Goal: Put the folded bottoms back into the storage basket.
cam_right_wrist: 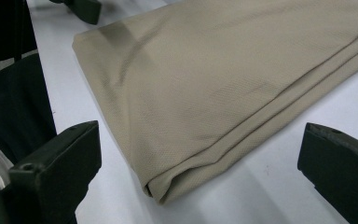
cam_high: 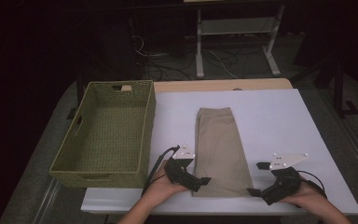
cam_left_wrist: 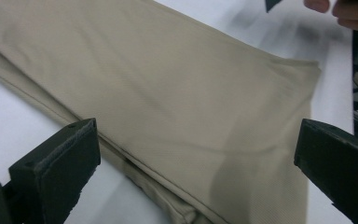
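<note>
A folded beige garment (cam_high: 220,149) lies lengthwise in the middle of the white table (cam_high: 270,116). My left gripper (cam_high: 196,175) sits at the garment's near left corner, jaws wide open. In the left gripper view the left gripper (cam_left_wrist: 196,158) spans the cloth (cam_left_wrist: 168,93), whose folded edge runs between the jaws. My right gripper (cam_high: 257,178) is open just right of the near right corner, apart from the cloth. In the right gripper view the right gripper (cam_right_wrist: 198,158) frames the garment's near corner (cam_right_wrist: 205,84) with its stacked layers.
A green woven basket (cam_high: 107,135), empty, stands at the table's left, close to the left hand. The table's near edge (cam_high: 214,207) runs just under both hands. Beyond the far edge are a white metal frame (cam_high: 235,42) and cables on the floor.
</note>
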Demonstrator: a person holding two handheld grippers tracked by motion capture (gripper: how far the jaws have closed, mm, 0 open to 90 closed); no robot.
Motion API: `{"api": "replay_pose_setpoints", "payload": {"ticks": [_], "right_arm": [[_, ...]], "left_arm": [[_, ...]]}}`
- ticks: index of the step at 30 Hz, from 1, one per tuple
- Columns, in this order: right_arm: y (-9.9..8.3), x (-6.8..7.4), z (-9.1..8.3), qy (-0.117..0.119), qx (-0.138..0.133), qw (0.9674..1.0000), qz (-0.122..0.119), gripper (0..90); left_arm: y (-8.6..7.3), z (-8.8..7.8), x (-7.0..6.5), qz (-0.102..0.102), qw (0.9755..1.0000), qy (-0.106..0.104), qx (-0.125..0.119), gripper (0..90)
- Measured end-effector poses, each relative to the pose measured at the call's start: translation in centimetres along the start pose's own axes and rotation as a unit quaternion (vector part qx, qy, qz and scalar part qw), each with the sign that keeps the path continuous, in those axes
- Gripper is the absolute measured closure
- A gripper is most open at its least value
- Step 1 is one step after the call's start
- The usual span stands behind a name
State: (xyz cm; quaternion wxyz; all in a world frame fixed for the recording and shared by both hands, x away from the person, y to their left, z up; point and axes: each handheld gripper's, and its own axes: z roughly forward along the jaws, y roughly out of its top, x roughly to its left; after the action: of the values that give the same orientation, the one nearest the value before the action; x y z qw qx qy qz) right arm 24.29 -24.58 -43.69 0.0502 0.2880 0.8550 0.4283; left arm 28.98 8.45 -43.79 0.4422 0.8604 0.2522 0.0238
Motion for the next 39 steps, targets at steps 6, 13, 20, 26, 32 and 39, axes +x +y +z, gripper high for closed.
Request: {"api": "replay_pose_setpoints", "payload": {"ticks": [6, 13, 20, 26, 32, 39], "right_arm": [[0.0, 0.0, -0.1, 0.000, -0.002, 1.0000, 0.000, 0.0], [0.0, 0.0, -0.1, 0.001, -0.003, 1.0000, 0.002, 0.0], [0.0, 0.1, -0.1, 0.003, -0.003, 1.0000, 0.001, 0.0], [0.0, 0.1, -0.1, 0.004, -0.005, 1.0000, 0.000, 0.0], [0.0, 0.1, -0.1, 0.007, -0.007, 1.0000, 0.001, 0.0], [0.0, 0.2, -0.1, 0.008, -0.007, 0.9999, 0.002, 0.0]], "left_arm": [[0.3, 0.6, 0.7, -0.007, 0.9999, 0.012, 0.001, 0.3], [0.9, 1.3, 1.5, -0.017, 0.9994, 0.029, -0.006, 0.3], [1.7, 2.2, 1.8, -0.018, 0.9989, 0.042, -0.006, 0.4], [2.4, 2.9, 2.1, -0.012, 0.9987, 0.049, 0.002, 0.5], [3.0, 3.4, 2.7, -0.020, 0.9984, 0.053, -0.002, 2.1], [3.8, 3.9, 3.4, -0.023, 0.9979, 0.060, -0.003, 4.1]]}}
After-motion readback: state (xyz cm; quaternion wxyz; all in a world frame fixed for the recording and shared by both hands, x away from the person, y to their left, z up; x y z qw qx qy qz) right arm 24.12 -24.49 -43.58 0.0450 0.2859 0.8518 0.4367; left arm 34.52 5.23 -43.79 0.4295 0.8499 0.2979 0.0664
